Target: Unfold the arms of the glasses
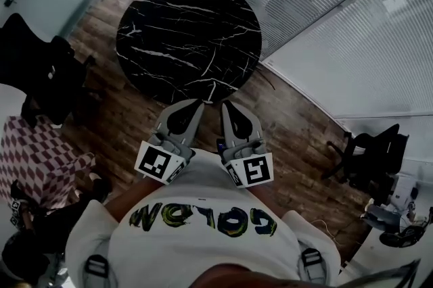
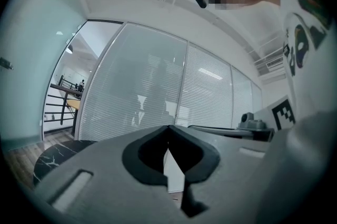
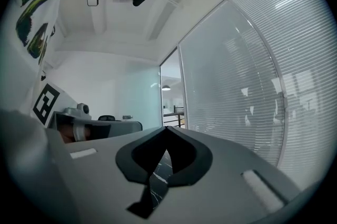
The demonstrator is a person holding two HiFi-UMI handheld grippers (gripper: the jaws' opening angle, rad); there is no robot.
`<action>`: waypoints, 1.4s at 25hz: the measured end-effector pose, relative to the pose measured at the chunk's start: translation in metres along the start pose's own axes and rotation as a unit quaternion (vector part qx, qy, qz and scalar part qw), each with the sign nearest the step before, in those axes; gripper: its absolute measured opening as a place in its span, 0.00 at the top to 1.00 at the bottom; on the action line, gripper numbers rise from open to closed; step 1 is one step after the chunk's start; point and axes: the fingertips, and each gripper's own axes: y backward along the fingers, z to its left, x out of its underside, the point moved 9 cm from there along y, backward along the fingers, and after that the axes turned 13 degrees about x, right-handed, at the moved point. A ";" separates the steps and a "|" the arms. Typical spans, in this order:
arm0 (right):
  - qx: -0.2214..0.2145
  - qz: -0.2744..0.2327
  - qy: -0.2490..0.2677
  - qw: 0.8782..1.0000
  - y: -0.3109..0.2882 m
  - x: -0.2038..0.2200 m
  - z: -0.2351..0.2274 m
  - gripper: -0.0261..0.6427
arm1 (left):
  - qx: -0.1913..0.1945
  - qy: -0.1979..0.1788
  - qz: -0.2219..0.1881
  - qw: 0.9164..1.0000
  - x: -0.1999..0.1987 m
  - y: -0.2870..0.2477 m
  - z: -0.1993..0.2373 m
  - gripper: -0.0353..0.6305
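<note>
The left gripper point(image 1: 195, 104) and right gripper point(image 1: 226, 105) are both pressed together on nothing, near the black table point(image 1: 189, 36). No glasses show in any view. They are probably light with fragile hinges, best pinched mid-arm.

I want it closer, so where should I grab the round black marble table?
Probably the near rim of the round black marble table, coming in level from your side: a flat disc offers only its edge to jaws. The left gripper and right gripper are shut, so open first.
</note>
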 end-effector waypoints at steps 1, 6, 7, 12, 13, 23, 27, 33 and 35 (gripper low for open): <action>-0.001 -0.001 0.002 1.000 -0.012 -0.002 0.001 0.96 | 0.000 -0.001 -0.001 1.000 -0.004 -0.002 0.011 0.94; -0.003 -0.005 0.008 1.000 -0.068 -0.009 0.009 0.96 | 0.002 -0.003 -0.005 1.000 -0.020 -0.011 0.066 0.94; -0.002 -0.005 0.009 1.000 -0.079 -0.010 0.011 0.96 | 0.003 -0.003 -0.005 1.000 -0.022 -0.013 0.077 0.94; 0.001 -0.002 0.012 1.000 -0.123 -0.010 0.021 0.96 | 0.010 0.002 -0.004 1.000 -0.029 -0.016 0.122 0.94; 0.002 0.000 0.012 1.000 -0.130 -0.010 0.023 0.96 | 0.011 0.003 -0.003 1.000 -0.030 -0.016 0.129 0.94; 0.017 0.020 0.011 1.000 -0.164 0.004 0.035 0.96 | 0.019 0.023 0.008 1.000 -0.023 -0.014 0.173 0.94; 0.021 0.027 0.007 0.999 -0.166 0.009 0.032 0.96 | 0.023 0.027 0.017 0.999 -0.018 -0.017 0.173 0.94; 0.012 0.021 0.014 1.000 -0.165 0.008 0.019 0.96 | 0.017 0.024 0.023 0.999 -0.015 -0.028 0.165 0.94; 0.008 0.019 0.014 1.000 -0.165 0.005 0.013 0.96 | 0.012 0.023 0.020 0.999 -0.016 -0.034 0.161 0.94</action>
